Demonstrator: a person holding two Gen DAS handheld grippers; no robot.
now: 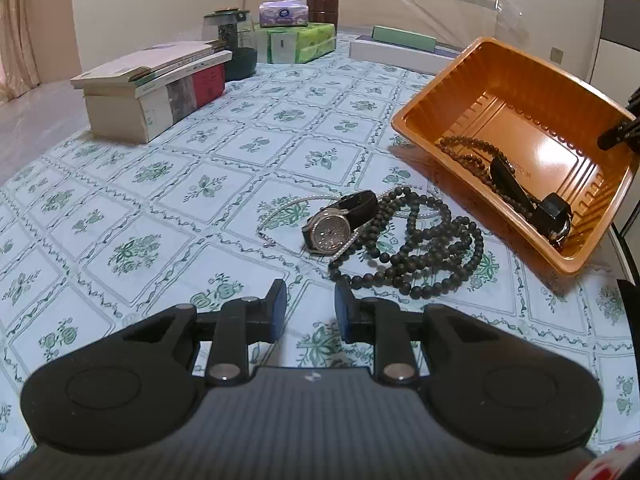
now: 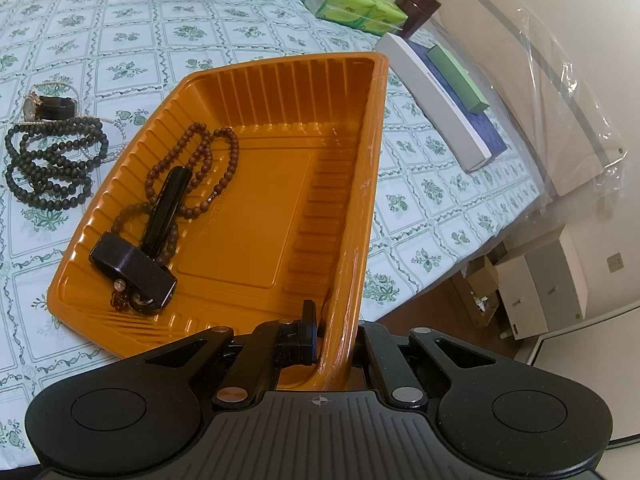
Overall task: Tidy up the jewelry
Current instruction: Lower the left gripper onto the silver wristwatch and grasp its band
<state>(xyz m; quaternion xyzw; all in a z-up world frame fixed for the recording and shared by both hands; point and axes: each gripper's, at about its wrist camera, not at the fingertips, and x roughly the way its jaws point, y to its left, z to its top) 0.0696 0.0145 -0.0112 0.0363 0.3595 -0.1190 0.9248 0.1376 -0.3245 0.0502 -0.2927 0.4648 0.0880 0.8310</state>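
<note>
While part of the jewelry already lies in the orange tray, the job looks about half done. Inside the tray are a brown bead string and a black watch resting on top of it, both crowded toward one end; the rest of the tray floor is bare. Left out on the tablecloth, just beside the tray, are a dark bead necklace, a silver-faced watch lying against it, and a thin pearl strand running under the watch. The right gripper is clamped on the tray's near wall, one finger inside and one outside, and the tray sits tilted. The left gripper hovers near the dark necklace with its jaws slightly apart and nothing between them. Judging by this, three pieces remain to be moved in.
</note>
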